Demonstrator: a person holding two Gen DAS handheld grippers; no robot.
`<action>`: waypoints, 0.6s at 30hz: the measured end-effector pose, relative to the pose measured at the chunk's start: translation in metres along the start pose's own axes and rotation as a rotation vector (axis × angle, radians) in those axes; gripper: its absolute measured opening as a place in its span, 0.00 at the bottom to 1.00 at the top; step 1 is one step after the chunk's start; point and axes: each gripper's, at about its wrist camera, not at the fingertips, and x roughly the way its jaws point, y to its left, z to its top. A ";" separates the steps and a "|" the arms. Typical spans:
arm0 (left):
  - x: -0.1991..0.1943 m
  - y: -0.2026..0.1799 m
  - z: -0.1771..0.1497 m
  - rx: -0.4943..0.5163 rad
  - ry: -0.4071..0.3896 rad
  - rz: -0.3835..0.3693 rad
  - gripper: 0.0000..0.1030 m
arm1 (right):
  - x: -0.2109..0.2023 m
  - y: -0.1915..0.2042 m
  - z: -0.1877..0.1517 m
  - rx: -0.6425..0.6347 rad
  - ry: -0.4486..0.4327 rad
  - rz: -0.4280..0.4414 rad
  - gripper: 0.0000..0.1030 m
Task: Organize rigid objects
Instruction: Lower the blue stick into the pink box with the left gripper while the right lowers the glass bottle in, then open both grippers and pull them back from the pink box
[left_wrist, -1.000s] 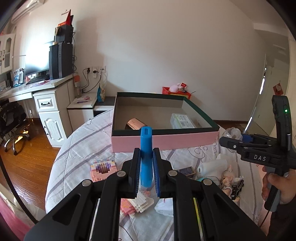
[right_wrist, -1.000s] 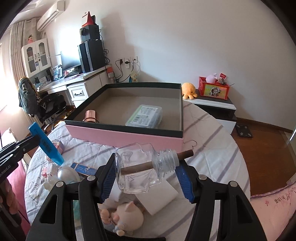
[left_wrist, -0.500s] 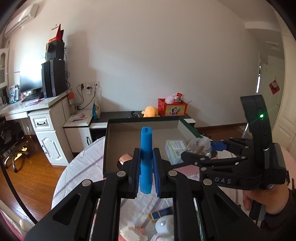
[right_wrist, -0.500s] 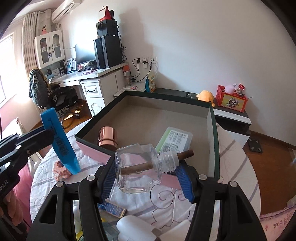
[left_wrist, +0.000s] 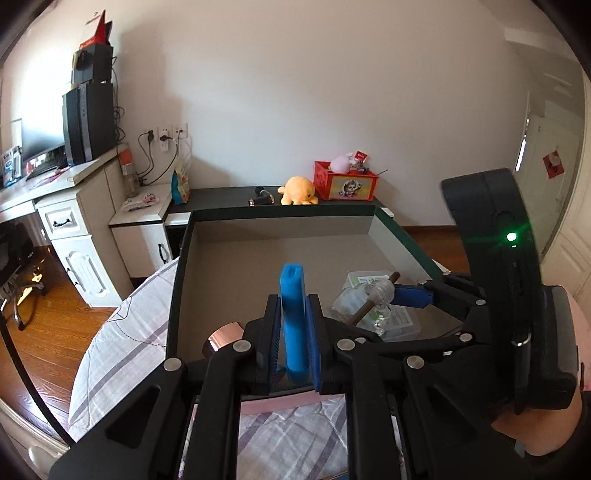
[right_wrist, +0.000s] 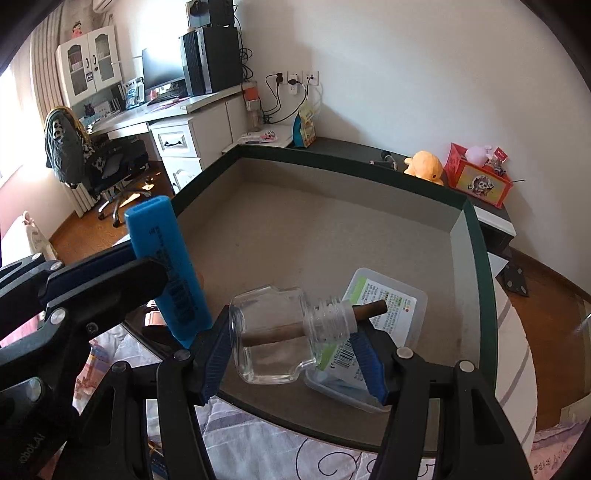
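Note:
My left gripper (left_wrist: 291, 343) is shut on a flat blue plastic case (left_wrist: 292, 314), held upright over the near part of the big shallow box (left_wrist: 280, 216). The blue case (right_wrist: 166, 266) also shows at the left of the right wrist view. My right gripper (right_wrist: 291, 354) is shut on a clear glass bottle (right_wrist: 273, 332) with a brown stick through its neck, held sideways above the box floor. The glass bottle (left_wrist: 365, 299) appears right of the blue case in the left wrist view. In the box lie a copper-coloured tin (left_wrist: 221, 338) and a clear lidded container (right_wrist: 388, 306).
The box has dark green rims (right_wrist: 476, 258) and pink outer walls, and rests on a striped cloth (left_wrist: 122, 332). Behind it stand a dark low cabinet (left_wrist: 229, 194) with an orange plush toy (left_wrist: 299, 190) and a red box (left_wrist: 345, 181). A white desk (right_wrist: 184, 129) is at the left.
Both grippers have moved forward from over the cloth to over the box, still holding the blue case and the bottle. The right gripper has come in close beside the left.

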 end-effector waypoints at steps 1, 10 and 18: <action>0.000 0.002 0.000 -0.009 0.004 0.005 0.16 | -0.001 0.000 0.000 0.003 -0.004 0.004 0.62; -0.076 -0.003 -0.020 0.031 -0.146 0.187 0.91 | -0.055 -0.004 -0.017 0.075 -0.111 -0.006 0.81; -0.182 -0.020 -0.059 -0.001 -0.305 0.318 1.00 | -0.185 0.034 -0.077 0.096 -0.404 -0.111 1.00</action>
